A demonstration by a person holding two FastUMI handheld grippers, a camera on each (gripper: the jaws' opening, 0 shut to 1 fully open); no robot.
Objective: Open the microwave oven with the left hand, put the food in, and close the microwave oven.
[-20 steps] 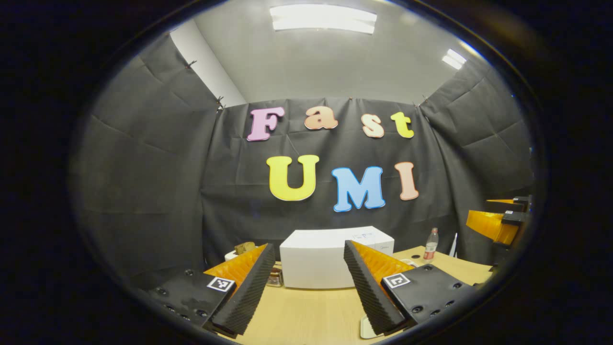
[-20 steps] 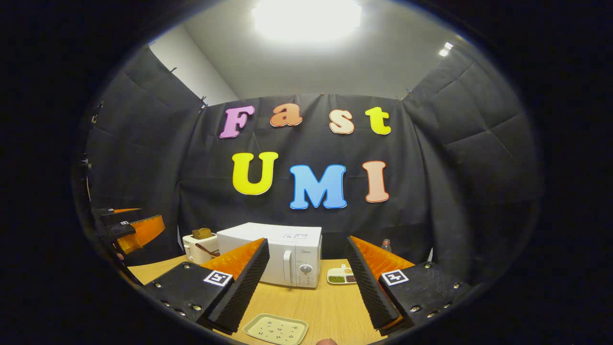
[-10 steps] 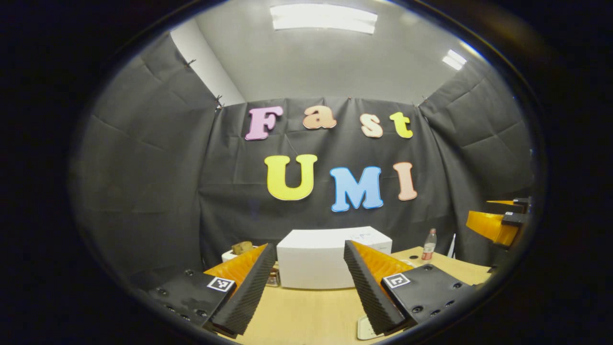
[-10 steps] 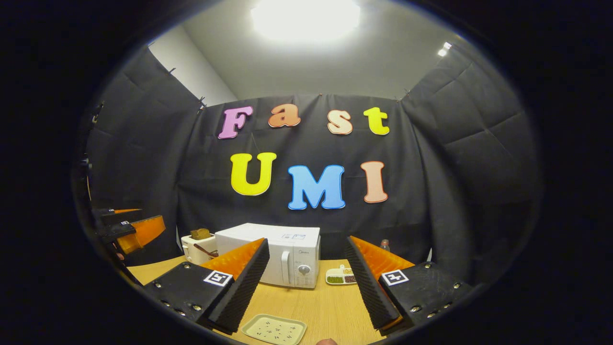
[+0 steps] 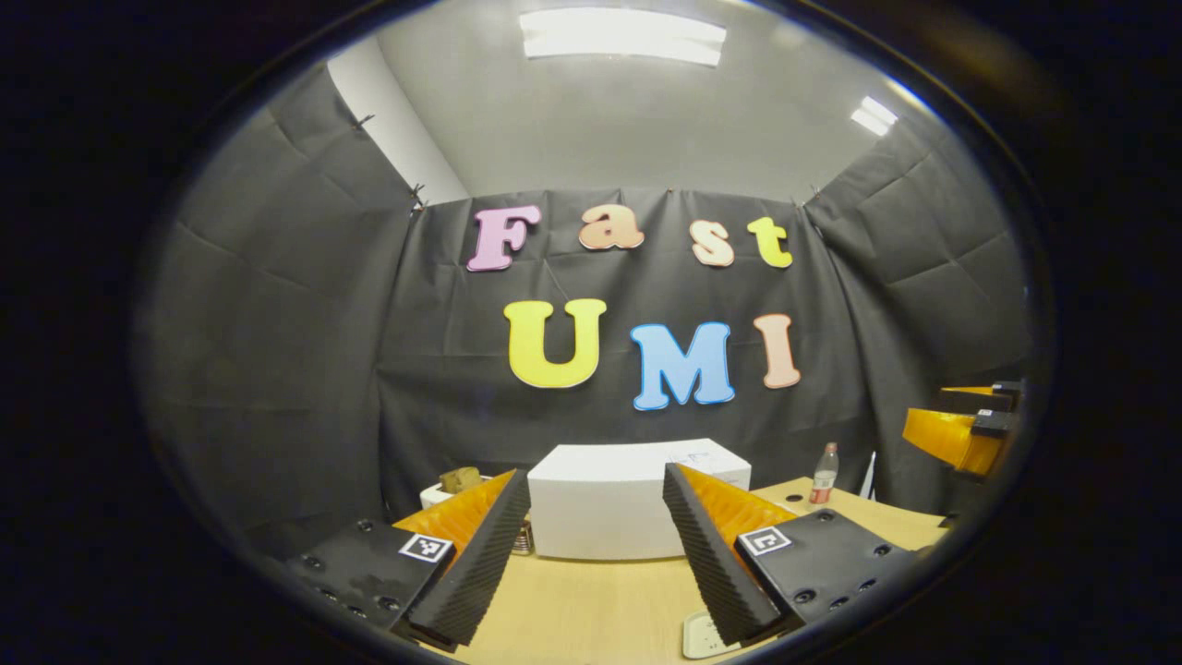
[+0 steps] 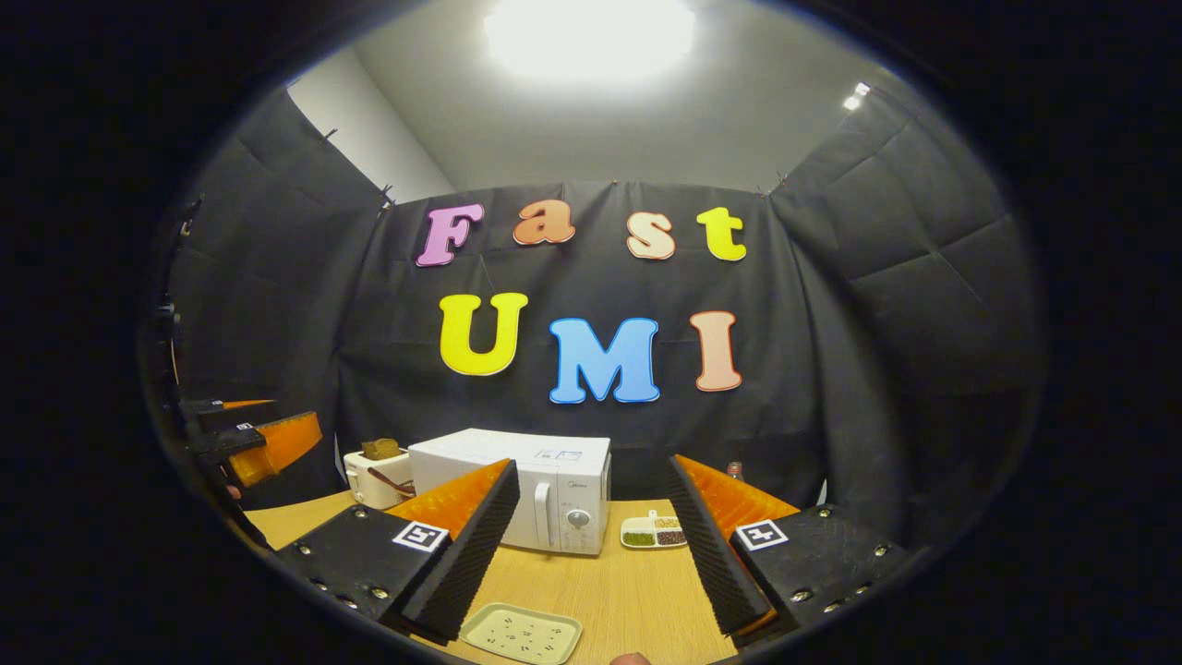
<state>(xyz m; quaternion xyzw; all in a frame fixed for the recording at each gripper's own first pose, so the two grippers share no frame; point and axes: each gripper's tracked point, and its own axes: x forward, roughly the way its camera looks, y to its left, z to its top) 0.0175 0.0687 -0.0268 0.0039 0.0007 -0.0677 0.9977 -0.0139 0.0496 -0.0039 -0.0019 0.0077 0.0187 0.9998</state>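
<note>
Microwave [image 6: 517, 485] sits closed toward the counter's [image 6: 609, 591] back edge, divided food dish [image 6: 654, 532] just right of it, pale tray [image 6: 522, 634] at the front edge, left hand-held gripper [image 5: 596, 554] and right hand-held gripper [image 6: 591, 554] both spread wide, holding nothing.

A white toaster [image 6: 377, 468] with bread in it stands on the wooden table [image 6: 609, 591]. Across the table from the toaster sit a divided snack dish [image 6: 654, 533] and a bottle [image 5: 823, 474].
</note>
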